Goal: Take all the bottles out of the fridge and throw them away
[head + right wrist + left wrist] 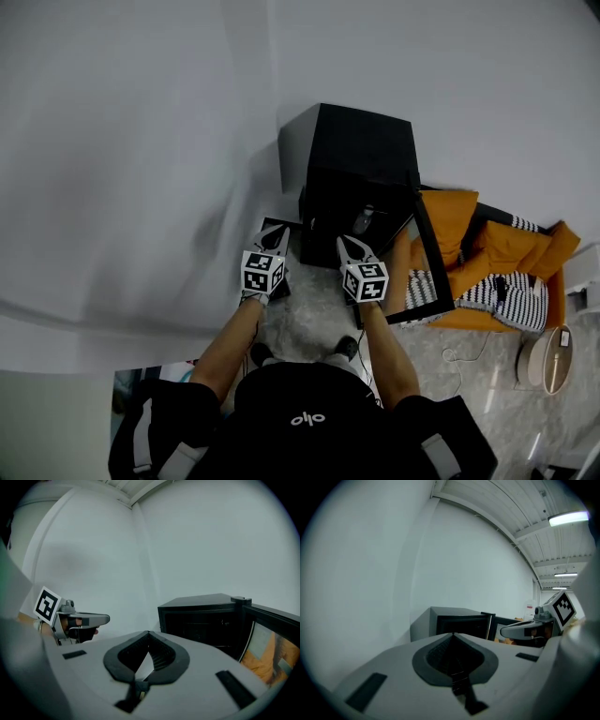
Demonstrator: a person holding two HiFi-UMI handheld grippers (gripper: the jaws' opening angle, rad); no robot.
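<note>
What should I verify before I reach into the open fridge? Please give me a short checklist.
1. Fridge door open: ok, it stands swung out on the right of the head view.
2. Left hand-held gripper empty: ok, nothing is between its jaws.
3. Right hand-held gripper empty: ok, nothing is between its jaws.
4. Jaws open for a grasp: not ok, both pairs are shut.
5. What lies inside the fridge: cannot tell, the interior is too dark.

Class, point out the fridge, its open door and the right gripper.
fridge [364, 145], head view, its black top.
open door [436, 251], head view, its dark frame.
right gripper [345, 242], head view, between its fingertips.
</note>
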